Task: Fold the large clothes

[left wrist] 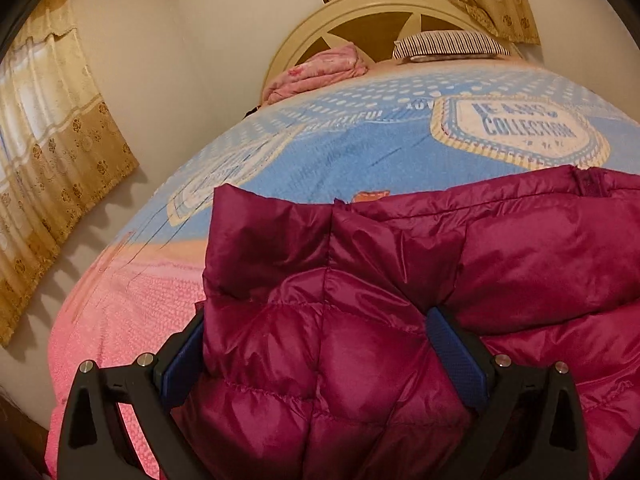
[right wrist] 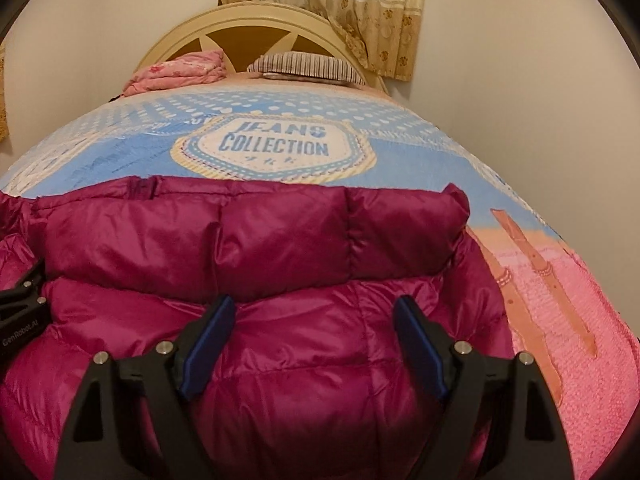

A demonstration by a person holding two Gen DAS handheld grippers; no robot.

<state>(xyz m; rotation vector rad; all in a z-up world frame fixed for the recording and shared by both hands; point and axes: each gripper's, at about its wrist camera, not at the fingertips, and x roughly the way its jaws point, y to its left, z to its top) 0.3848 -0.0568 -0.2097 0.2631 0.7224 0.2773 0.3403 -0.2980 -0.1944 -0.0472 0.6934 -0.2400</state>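
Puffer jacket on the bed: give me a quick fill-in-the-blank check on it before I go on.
1. The puffer jacket is ____ in colour.
2. The badge printed on the bedspread reads JEANS ____.
3. The pillow at the headboard has a ____ pattern.
4. The right gripper has its jaws ____.

Missing words: magenta; COLLECTION; striped; open

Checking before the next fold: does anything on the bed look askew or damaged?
Nothing looks damaged. The magenta puffer jacket lies folded on the bedspread, though its left corner looks bunched rather than flat.
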